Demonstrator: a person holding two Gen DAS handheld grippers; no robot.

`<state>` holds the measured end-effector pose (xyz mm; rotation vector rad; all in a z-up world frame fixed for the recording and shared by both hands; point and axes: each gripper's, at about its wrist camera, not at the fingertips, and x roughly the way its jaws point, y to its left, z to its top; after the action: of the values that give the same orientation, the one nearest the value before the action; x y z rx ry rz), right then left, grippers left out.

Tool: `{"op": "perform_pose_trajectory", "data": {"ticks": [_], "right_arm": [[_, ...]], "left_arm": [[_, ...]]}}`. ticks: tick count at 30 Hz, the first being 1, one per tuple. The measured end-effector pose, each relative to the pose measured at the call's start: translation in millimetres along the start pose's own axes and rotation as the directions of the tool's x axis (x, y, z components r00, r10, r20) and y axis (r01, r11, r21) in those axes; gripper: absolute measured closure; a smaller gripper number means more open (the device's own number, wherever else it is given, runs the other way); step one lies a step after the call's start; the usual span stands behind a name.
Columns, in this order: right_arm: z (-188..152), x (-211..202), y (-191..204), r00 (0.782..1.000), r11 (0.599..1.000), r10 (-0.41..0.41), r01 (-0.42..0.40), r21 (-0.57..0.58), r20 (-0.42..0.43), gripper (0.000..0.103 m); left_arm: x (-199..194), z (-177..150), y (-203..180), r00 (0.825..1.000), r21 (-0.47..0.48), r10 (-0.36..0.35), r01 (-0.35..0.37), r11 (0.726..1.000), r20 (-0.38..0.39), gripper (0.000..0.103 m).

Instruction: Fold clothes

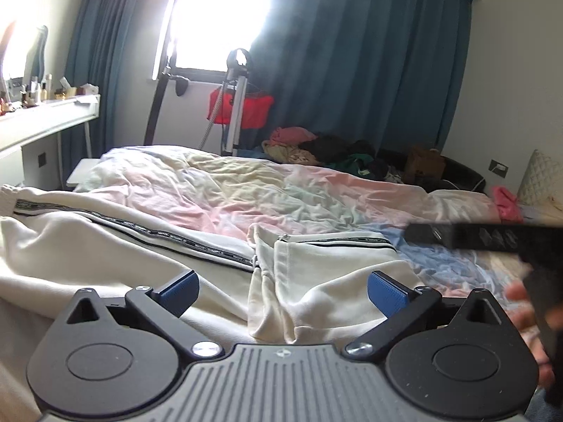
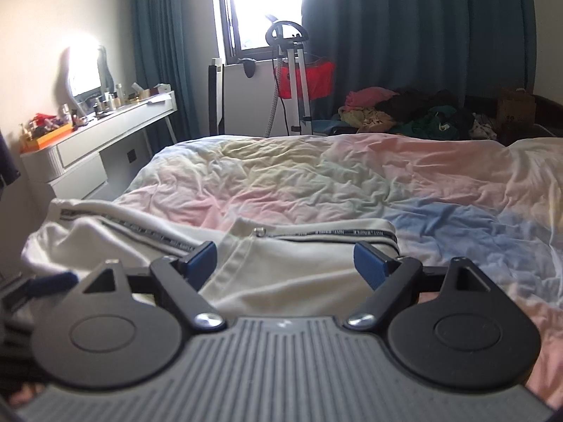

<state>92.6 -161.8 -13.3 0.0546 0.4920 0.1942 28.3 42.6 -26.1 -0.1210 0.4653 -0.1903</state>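
A cream zip jacket with black lettered tape (image 1: 316,274) (image 2: 281,267) lies crumpled on the near side of a bed with a pastel duvet (image 1: 264,190) (image 2: 352,176). My left gripper (image 1: 283,290) is open and empty, just above the jacket's folded front. My right gripper (image 2: 285,258) is open and empty, over the jacket's collar end. The right gripper also shows blurred at the right edge of the left wrist view (image 1: 492,237), and a blue pad of the left gripper shows at the left edge of the right wrist view (image 2: 52,281).
A pile of clothes (image 1: 316,147) (image 2: 404,112) lies beyond the bed's far side by teal curtains. A garment steamer stand with a red cloth (image 1: 239,105) (image 2: 299,77) stands under the window. A white dressing table (image 1: 45,119) (image 2: 98,140) is at the left.
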Motion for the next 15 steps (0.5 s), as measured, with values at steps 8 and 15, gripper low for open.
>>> {"op": "perform_pose_trajectory", "data": {"ticks": [8, 15], "right_arm": [[-48, -9, -6, 0.999, 1.0, 0.011, -0.012, 0.016, 0.047, 0.017], [-57, 5, -17, 0.999, 0.998, -0.042, 0.041, 0.058, 0.021, 0.017]], "left_arm": [[12, -7, -3, 0.999, 0.002, 0.001, -0.001, 1.0, -0.034, 0.0], [34, -11, 3, 0.995, -0.027, -0.026, 0.023, 0.999, -0.098, 0.0]]}}
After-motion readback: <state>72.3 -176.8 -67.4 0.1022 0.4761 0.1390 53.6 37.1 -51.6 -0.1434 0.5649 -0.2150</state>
